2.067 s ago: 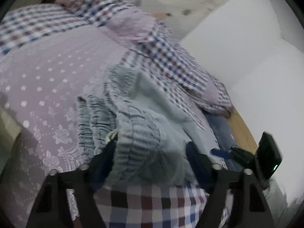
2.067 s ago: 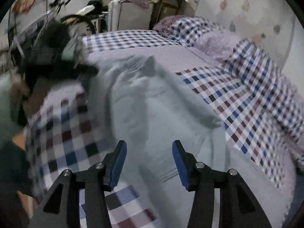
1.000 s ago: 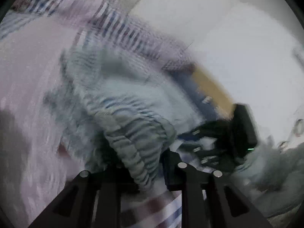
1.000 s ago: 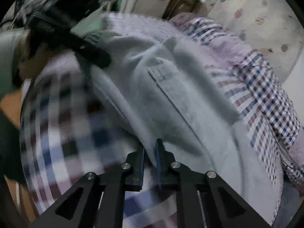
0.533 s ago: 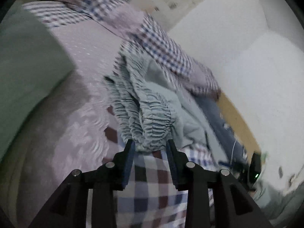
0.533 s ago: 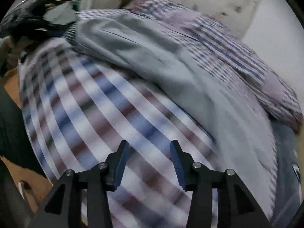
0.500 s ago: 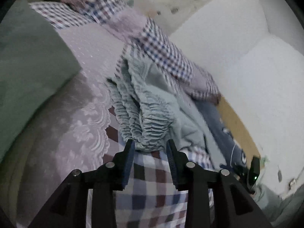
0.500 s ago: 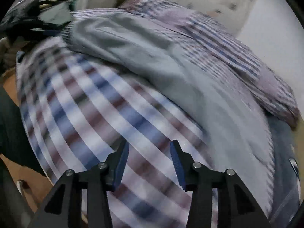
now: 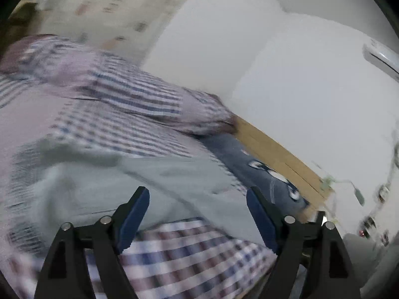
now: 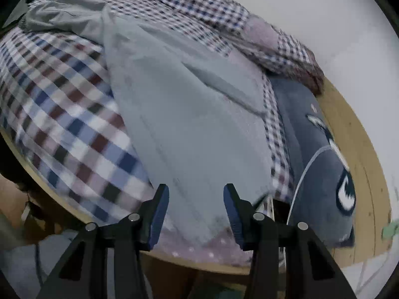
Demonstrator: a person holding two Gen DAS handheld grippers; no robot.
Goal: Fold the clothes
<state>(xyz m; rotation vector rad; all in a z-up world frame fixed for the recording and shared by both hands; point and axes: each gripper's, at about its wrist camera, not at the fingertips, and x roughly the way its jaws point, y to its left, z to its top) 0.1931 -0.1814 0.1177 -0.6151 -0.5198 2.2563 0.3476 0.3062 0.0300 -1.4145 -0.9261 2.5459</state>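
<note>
1. At the left of the right wrist view, a checked cover (image 10: 62, 114) in blue, maroon and white is seen spread over the bed, reaching to the wooden bed edge (image 10: 49, 191).
2. A pale grey garment (image 10: 184, 114) is laid flat on this cover, running from the far upper left down to the near edge, where its lower end lies between the fingers of the right gripper (image 10: 195, 206).
3. The right gripper's jaws are held apart, with nothing clamped between them; the cloth sits beneath and between the blue pads (image 10: 159, 214).
4. To the right of the garment, a dark blue cushion (image 10: 324, 154) with a white printed eye is seen beside the wooden frame.
5. In the left wrist view, which is heavily blurred, the left gripper (image 9: 197, 214) is seen with its jaws wide apart and empty above the same grey garment (image 9: 104, 182).
6. A small-check quilt (image 9: 129, 99) is heaped behind, against a white wall (image 9: 286, 74).
</note>
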